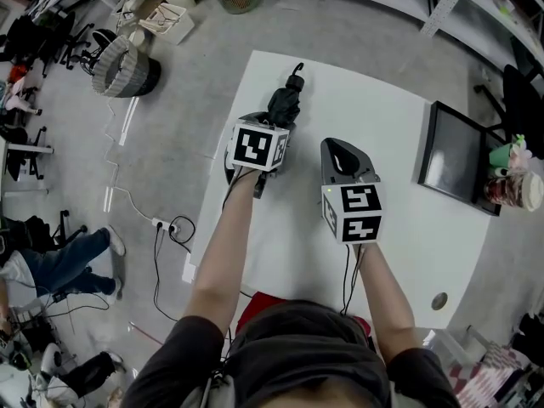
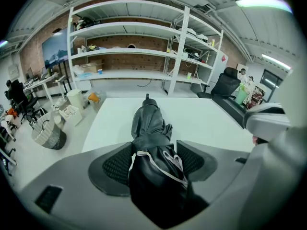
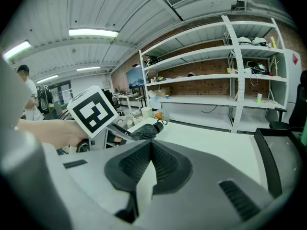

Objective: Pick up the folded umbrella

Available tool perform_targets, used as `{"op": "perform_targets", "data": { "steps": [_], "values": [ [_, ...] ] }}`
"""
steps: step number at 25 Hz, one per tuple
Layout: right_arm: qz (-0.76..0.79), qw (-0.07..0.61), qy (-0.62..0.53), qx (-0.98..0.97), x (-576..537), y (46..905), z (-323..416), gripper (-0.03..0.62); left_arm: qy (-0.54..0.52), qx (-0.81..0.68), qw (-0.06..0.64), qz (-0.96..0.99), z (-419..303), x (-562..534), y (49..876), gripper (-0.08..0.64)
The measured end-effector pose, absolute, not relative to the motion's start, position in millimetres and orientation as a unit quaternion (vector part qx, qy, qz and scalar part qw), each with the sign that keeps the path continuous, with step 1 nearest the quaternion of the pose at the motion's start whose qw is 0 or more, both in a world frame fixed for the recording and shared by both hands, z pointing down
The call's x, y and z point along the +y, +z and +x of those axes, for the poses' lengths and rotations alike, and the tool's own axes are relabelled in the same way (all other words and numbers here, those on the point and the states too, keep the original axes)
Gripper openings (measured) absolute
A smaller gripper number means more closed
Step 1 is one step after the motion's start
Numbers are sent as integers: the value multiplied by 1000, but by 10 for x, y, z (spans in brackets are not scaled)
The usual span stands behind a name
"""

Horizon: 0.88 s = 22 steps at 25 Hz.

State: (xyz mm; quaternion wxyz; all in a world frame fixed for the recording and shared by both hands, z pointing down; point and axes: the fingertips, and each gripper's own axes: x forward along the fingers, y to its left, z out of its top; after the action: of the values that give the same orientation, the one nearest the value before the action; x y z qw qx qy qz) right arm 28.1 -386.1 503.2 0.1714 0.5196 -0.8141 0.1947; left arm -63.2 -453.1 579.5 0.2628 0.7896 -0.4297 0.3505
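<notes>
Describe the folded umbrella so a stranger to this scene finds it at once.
Find the white table on the grey floor and look at its far left part. There the folded umbrella is clamped lengthwise in the left hand-held gripper. It is the only soft, crumpled black bundle; the dark screen on the table's right side is flat and rigid.

Grey concrete floor (image 1: 357, 32), white shelving (image 2: 129, 51) against brick wall (image 2: 129, 61), ceiling striplights (image 3: 93, 32).
</notes>
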Motion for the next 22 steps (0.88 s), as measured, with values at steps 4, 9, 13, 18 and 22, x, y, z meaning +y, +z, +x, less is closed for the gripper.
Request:
{"op": "perform_targets", "data": {
  "steps": [4,9,13,18,22],
  "values": [
    [518,173,196,-815,-3867,5067,291,18,363,-420,273,786,-601,-4530,5862,281],
    [516,175,196,-815,-3880,5081,276,18,382,-413,282,778,-595,-4536,5927,282],
    [516,175,198,-815,-3879,5099,305,18,403,-413,282,767,-565,-4542,5990,281],
    [520,170,201,-812,-3852,5045,301,18,396,-437,255,766,-589,-4540,5929,244],
    [523,167,197,-812,-3823,4978,315,18,383,-457,226,770,-565,-4520,5877,229]
  ]
}}
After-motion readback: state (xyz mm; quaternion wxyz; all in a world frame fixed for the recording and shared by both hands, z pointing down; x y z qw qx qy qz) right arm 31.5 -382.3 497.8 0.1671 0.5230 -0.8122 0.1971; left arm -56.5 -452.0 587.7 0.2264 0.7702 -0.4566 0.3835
